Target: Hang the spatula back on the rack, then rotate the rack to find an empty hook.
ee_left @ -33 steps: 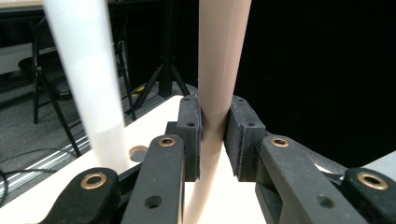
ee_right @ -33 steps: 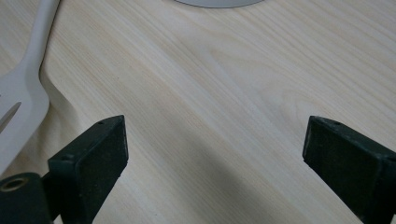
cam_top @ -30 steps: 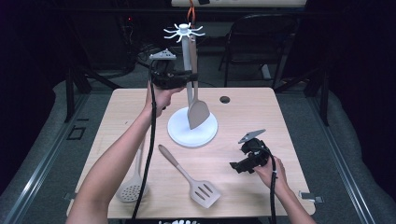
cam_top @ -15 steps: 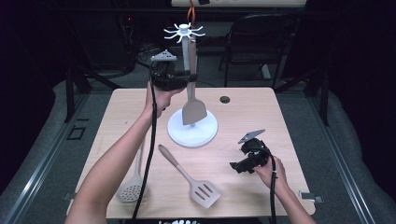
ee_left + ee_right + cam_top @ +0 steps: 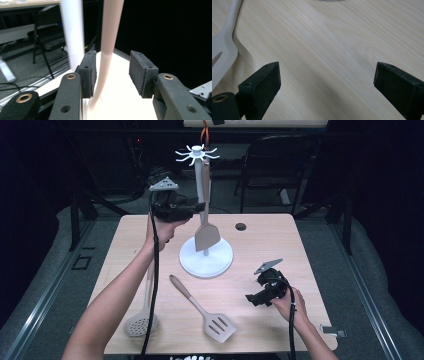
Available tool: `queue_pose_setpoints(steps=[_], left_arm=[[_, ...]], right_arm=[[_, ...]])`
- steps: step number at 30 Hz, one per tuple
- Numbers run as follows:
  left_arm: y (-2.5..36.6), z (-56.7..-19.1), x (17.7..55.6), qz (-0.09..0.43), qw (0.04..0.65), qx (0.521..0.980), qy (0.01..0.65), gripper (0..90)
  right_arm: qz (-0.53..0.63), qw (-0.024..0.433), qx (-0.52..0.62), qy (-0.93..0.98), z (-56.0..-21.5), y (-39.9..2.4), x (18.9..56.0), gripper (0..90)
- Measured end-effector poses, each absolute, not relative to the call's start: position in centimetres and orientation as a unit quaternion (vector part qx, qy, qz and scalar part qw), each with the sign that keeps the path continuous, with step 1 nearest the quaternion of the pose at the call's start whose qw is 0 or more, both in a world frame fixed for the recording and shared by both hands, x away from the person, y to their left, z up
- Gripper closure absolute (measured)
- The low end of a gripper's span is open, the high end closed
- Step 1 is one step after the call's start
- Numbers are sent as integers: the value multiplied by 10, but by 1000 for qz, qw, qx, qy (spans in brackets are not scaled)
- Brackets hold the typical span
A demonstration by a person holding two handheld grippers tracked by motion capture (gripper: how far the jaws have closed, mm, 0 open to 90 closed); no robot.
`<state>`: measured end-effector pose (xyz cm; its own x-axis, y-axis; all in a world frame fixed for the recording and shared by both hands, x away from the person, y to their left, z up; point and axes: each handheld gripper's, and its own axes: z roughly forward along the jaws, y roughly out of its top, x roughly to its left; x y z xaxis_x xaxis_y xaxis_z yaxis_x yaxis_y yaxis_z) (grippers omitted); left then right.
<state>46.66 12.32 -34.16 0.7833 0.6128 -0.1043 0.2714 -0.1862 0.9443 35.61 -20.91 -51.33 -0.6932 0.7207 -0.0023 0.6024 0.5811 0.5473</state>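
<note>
Swinging free now, the solid turner (image 5: 207,236) hangs from the white hook rack (image 5: 198,154), its blade a touch lower and nearer the post than a second ago, and the left gripper (image 5: 200,207) has just been spreading its jaws off the handle. Starting near: the slotted spatula (image 5: 218,326) lies flat at the front of the wooden table (image 5: 280,240), the skimmer (image 5: 139,324) beside the person's left forearm, and the right gripper (image 5: 251,299) rests low at the front right, jaws wide apart over bare wood with nothing between them. Farther back, the left gripper view shows the pale handle (image 5: 108,45) between the pads, just off the left pad and clear of the right one, so the jaws are partly open and no longer gripping. I'd judge this turner light and stiff, a smooth handle with a slightly flexible silicone-looking blade, so it will sway on its hook at any nudge. Best hold is mid-handle, square across the pads, well above the blade. Beyond it stands the rack's round base (image 5: 190,262), then a folding chair (image 5: 280,165).
</note>
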Motion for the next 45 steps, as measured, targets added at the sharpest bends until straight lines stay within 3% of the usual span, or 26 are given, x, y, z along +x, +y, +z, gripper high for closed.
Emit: queue_pose_setpoints(steps=[10,28,45], left_arm=[[145,-319,461,207,575,731,301,897],[149,-270,458,261,597,704,284,898],[150,-262,472,278,585,696,311,899]], right_arm=[[254,111,374,885,-514,-208,357,70],[253,114,370,887,-516,-206,359,74],[247,115,369,888,-516,-207,358,79]])
